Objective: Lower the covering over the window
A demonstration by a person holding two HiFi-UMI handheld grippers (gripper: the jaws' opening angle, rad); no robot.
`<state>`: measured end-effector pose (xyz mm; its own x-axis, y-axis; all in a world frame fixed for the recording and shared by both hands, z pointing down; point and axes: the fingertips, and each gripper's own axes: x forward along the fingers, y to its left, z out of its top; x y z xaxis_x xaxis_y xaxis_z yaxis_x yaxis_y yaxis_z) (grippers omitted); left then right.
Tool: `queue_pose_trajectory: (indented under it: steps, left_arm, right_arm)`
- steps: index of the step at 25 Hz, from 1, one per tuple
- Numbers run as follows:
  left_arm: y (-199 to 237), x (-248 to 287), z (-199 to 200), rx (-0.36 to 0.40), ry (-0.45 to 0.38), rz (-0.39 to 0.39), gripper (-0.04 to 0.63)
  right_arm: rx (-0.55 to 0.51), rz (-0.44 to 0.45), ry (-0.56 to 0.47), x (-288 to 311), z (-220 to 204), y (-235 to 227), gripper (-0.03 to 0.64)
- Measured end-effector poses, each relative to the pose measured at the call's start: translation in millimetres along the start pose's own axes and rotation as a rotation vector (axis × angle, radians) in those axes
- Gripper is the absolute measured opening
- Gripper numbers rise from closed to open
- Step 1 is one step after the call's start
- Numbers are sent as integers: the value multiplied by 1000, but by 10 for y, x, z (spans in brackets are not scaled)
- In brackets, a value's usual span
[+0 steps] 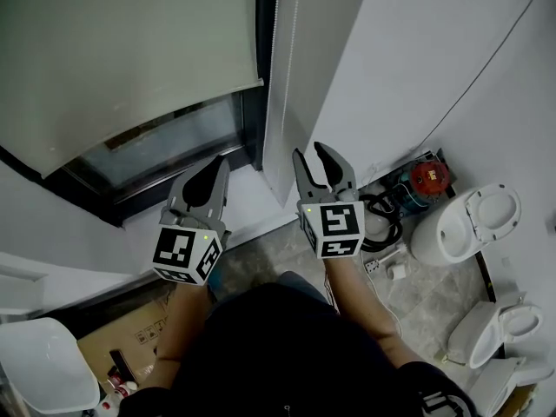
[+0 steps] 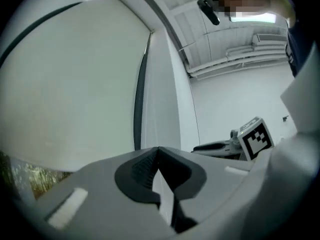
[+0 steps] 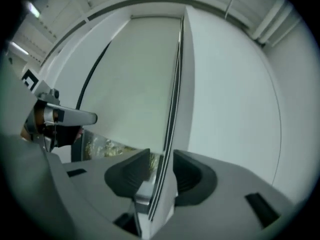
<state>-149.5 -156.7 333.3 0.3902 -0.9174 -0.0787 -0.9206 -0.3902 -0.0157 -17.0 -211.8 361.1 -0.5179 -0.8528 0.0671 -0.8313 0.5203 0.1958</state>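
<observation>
The blind [image 1: 122,59] is hanging roughly three-quarters of the way down the window [image 1: 178,142], its lower edge leaving a strip of glass showing above the dark sill; in the right gripper view foliage is showing through that strip under the blind [image 3: 135,74]. The pull cords [image 3: 172,109] are running down the blind's right edge, beside the white wall [image 1: 417,50], and are passing through the gap of the right hand-held gripper [image 3: 161,156]. That gripper's jaws are standing spread with the pads clear of the cords on both sides. In the head view the right hand-held gripper [image 1: 310,151] is pointing at the corner where frame and wall are meeting. The left hand-held gripper [image 1: 219,163] is sitting just beside it, aimed at the exposed glass; its jaws are pressed together with nothing between them [image 2: 158,150]. Two white toilet bowls [image 1: 469,224] are resting on the floor [image 1: 426,294] to the right, well apart from the window.
</observation>
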Motion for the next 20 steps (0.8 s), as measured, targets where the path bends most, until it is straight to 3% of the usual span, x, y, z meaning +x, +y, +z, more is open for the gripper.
queue_pose_trajectory:
  steps: [2, 3, 6, 13, 20]
  left_arm:
    - [-14, 1, 253, 35, -33, 26, 11]
    - [-24, 0, 371, 45, -51, 37, 11]
    - [-49, -8, 657, 58, -96, 71, 11]
    - [-10, 30, 857, 62, -106, 110, 11]
    - [-90, 97, 834, 73, -89, 88, 11]
  right_arm:
    - [-42, -61, -126, -159, 464, -109, 97]
    - [-63, -79, -172, -236, 668, -138, 18]
    - [-74, -91, -216, -367, 1028, -201, 12]
    - [-26, -128, -253, -506, 1230, -462, 12]
    - [-40, -132, -243, -542, 1231, -516, 12]
